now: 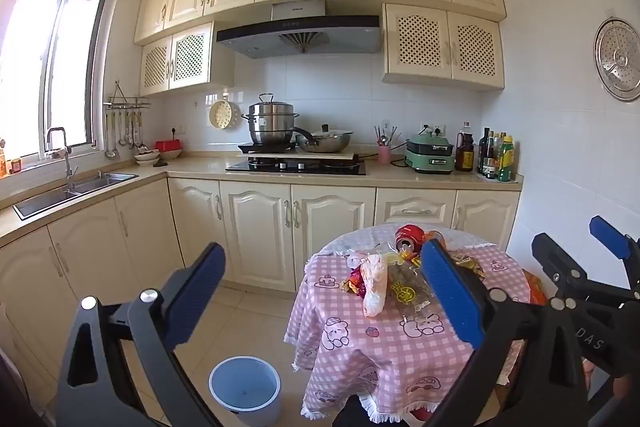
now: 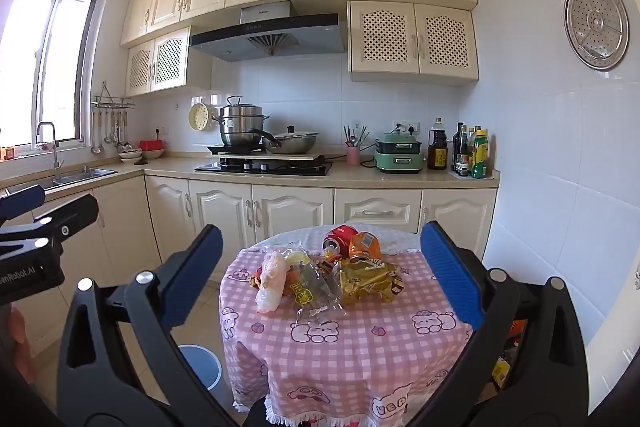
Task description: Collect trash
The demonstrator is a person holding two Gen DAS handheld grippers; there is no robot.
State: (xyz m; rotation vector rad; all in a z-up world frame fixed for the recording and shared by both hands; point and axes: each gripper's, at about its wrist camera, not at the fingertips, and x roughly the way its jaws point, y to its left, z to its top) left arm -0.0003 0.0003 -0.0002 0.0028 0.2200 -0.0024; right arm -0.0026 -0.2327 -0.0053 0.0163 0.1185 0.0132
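A pile of trash lies on a round table with a pink checked cloth (image 2: 360, 347): a red can (image 2: 340, 237), an orange can (image 2: 363, 245), a gold wrapper (image 2: 370, 281), a clear wrapper (image 2: 312, 291) and a white-pink bag (image 2: 272, 277). The red can (image 1: 409, 237) and the white-pink bag (image 1: 374, 283) also show in the left wrist view. A light blue bin (image 1: 245, 389) stands on the floor left of the table. My left gripper (image 1: 324, 291) is open and empty, short of the table. My right gripper (image 2: 322, 275) is open and empty, framing the pile from a distance.
Cream cabinets and a counter run along the back wall with a hob, pots (image 2: 244, 127), a green cooker (image 2: 399, 157) and bottles (image 2: 472, 155). A sink (image 1: 72, 189) is at the left. A white tiled wall stands right of the table.
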